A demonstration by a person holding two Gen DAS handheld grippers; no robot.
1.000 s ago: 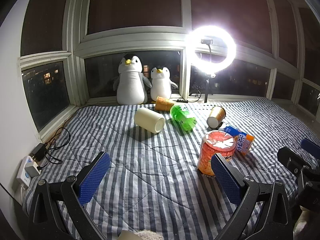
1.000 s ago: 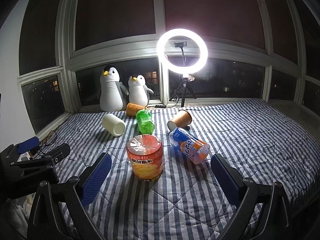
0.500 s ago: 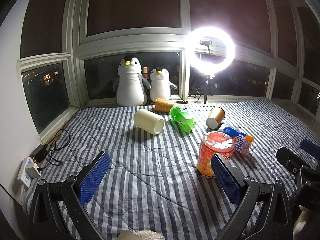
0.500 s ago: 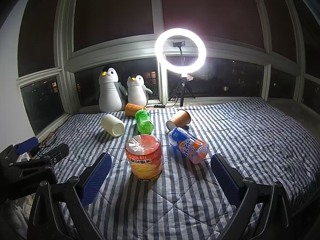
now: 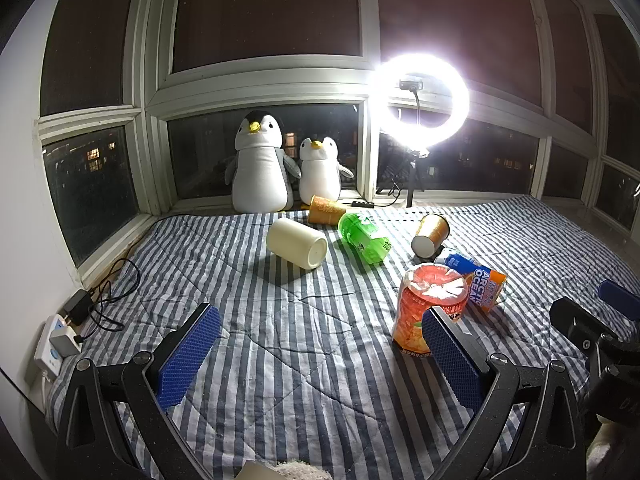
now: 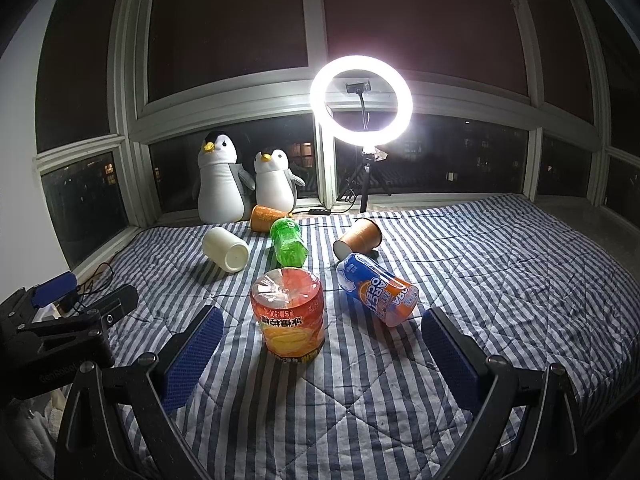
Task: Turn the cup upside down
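Apparently level, both the left claw and right claw hover spread wide, gripping nothing.

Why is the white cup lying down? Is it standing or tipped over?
Tipped over. The white cup lies on its side on the striped blanket, flat round end facing the cameras. Why it fell cannot be told.

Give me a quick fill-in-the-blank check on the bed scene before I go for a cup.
1. The cream cup lies on its ____ on the striped blanket.
2. The green bottle lies between the cream cup and the ____ paper cup.
3. Both the left gripper and the right gripper are ____ and hold nothing.
4. The orange bottle stands ____, nearest the right gripper.

Missing words: side; brown; open; upright
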